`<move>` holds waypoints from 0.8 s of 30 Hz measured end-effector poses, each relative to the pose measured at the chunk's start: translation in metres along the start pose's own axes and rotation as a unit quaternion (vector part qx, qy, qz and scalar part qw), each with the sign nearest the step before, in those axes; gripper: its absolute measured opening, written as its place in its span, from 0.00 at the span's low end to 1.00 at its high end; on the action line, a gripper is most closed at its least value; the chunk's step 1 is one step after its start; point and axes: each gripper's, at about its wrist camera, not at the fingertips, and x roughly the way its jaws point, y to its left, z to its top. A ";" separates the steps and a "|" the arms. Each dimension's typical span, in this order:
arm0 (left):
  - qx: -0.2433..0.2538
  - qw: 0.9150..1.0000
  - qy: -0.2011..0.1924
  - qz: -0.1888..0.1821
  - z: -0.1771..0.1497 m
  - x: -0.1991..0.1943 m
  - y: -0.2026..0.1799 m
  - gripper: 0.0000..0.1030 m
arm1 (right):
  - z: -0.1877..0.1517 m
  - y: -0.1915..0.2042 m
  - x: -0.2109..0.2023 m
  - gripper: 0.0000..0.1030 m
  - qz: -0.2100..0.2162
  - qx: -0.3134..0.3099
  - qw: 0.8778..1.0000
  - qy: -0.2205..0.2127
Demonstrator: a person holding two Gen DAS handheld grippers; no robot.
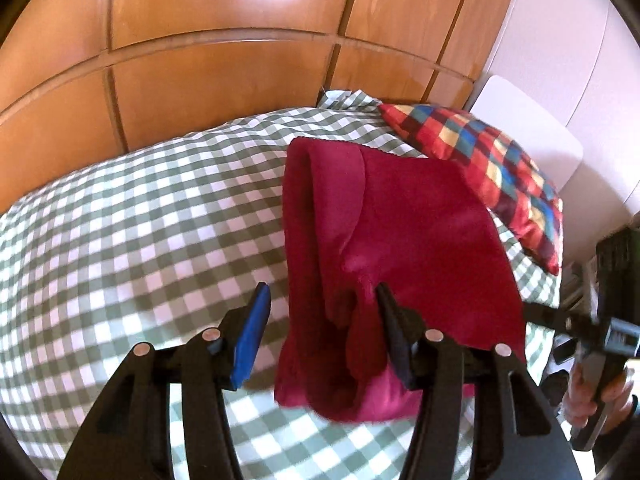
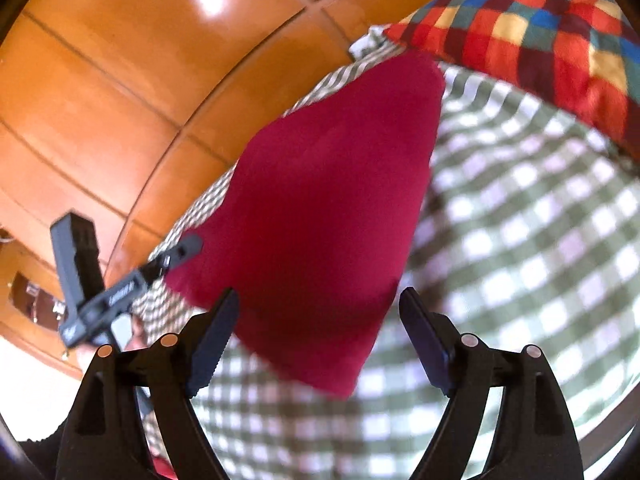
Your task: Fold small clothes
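The dark red fleece garment lies on the bed's green-and-white checked cover, folded over on itself, just beside a multicoloured checked pillow and in front of orange wooden cupboard panels. The left gripper stands with its jaws apart over the garment's near end; a bunched fold lies between them and brushes the right-hand finger, but the pads do not press on it. The right gripper is wide apart above the garment's near corner, with nothing held.

The risk I see is in that loose near end. The fleece looks thick and springy, so the bunched layers could creep open or the fold slide off square once left alone. If either gripper pulls away with a finger snagged in the pile, it could drag the top layer and undo the fold. A fresh pinch might also catch only one layer.
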 end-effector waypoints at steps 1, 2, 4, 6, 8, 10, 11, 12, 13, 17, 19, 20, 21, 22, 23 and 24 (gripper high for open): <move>-0.001 1.000 -0.002 -0.001 -0.003 -0.003 0.001 0.52 | -0.007 0.004 0.004 0.79 -0.003 -0.007 1.000 0.011; -0.001 1.000 -0.004 0.000 -0.006 -0.006 0.001 0.52 | -0.014 0.009 0.010 0.75 -0.018 -0.021 0.999 0.021; 0.005 1.000 0.000 0.013 -0.009 -0.005 0.001 0.52 | -0.024 0.018 0.026 0.58 -0.053 -0.037 0.997 0.040; 0.013 0.999 0.019 0.042 -0.012 0.007 -0.001 0.51 | -0.030 0.024 0.038 0.54 -0.075 -0.050 0.995 0.045; 0.020 0.997 0.037 0.059 -0.014 0.022 -0.002 0.51 | -0.037 0.033 0.045 0.53 -0.109 -0.092 0.989 0.042; 0.032 0.995 0.039 0.080 -0.017 0.031 -0.004 0.52 | -0.038 0.037 0.042 0.53 -0.110 -0.102 0.988 0.045; 0.036 0.995 0.037 0.086 -0.019 0.033 -0.005 0.52 | -0.036 0.036 0.040 0.53 -0.103 -0.101 0.988 0.050; 0.033 0.995 0.034 0.085 -0.019 0.032 -0.004 0.52 | -0.035 0.034 0.034 0.53 -0.094 -0.099 0.989 0.055; 0.031 0.995 0.033 0.083 -0.020 0.031 -0.004 0.52 | -0.033 0.033 0.028 0.53 -0.088 -0.098 0.989 0.060; 0.038 0.995 0.026 0.086 -0.022 0.027 -0.005 0.52 | -0.027 0.037 -0.012 0.53 -0.085 -0.114 0.989 0.029; 0.040 0.995 0.023 0.088 -0.024 0.027 -0.006 0.52 | -0.019 0.045 -0.034 0.53 -0.088 -0.119 0.989 -0.013; 0.035 0.995 0.023 0.087 -0.023 0.027 -0.005 0.53 | -0.016 0.047 -0.039 0.53 -0.087 -0.119 0.989 -0.025; 0.028 0.996 0.023 0.084 -0.023 0.028 -0.004 0.53 | -0.009 0.049 -0.041 0.53 -0.087 -0.121 0.988 -0.041; 0.021 0.996 0.022 0.081 -0.022 0.027 -0.003 0.53 | -0.006 0.053 -0.040 0.53 -0.089 -0.127 0.987 -0.050; 0.014 0.997 0.021 0.079 -0.023 0.027 -0.002 0.53 | -0.002 0.057 -0.036 0.53 -0.092 -0.133 0.985 -0.056; 0.009 0.997 0.020 0.079 -0.023 0.026 -0.001 0.54 | 0.002 0.061 -0.029 0.53 -0.096 -0.141 0.984 -0.057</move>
